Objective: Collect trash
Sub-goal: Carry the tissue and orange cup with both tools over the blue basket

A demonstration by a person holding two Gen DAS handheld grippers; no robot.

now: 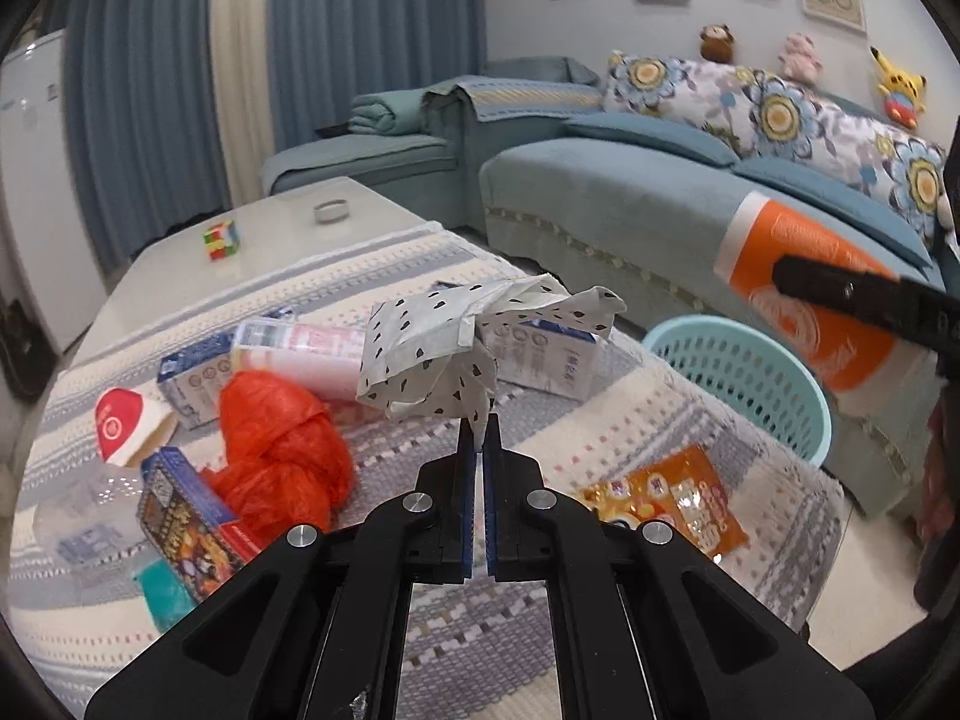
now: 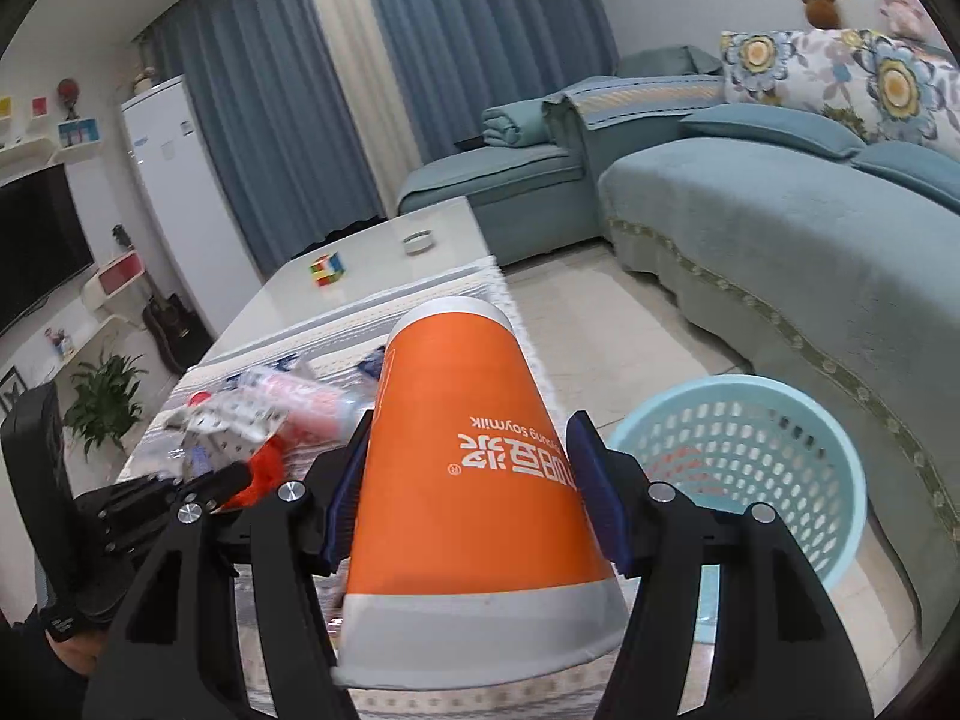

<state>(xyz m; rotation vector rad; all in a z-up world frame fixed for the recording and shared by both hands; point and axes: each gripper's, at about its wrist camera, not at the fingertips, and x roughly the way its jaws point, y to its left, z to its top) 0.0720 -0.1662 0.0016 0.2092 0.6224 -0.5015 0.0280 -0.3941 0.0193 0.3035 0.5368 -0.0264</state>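
My left gripper [image 1: 480,420] is shut on a crumpled white wrapper with black specks [image 1: 444,342] and holds it above the cloth-covered table [image 1: 600,420]. My right gripper [image 2: 471,450] is shut on an orange and white paper cup [image 2: 462,480], held up to the left of the light-blue basket [image 2: 744,468]. The cup [image 1: 798,294] and the basket [image 1: 750,372] also show at the right in the left wrist view. On the table lie a red plastic bag [image 1: 282,450], milk cartons [image 1: 546,354], a pink bottle [image 1: 306,354], an orange snack packet [image 1: 666,498] and small boxes [image 1: 180,510].
The basket stands on the floor between the table and a blue sofa [image 1: 630,192]. A Rubik's cube [image 1: 221,240] and a small round dish [image 1: 331,211] sit on the bare far end of the table. A white fridge [image 2: 180,192] and curtains stand behind.
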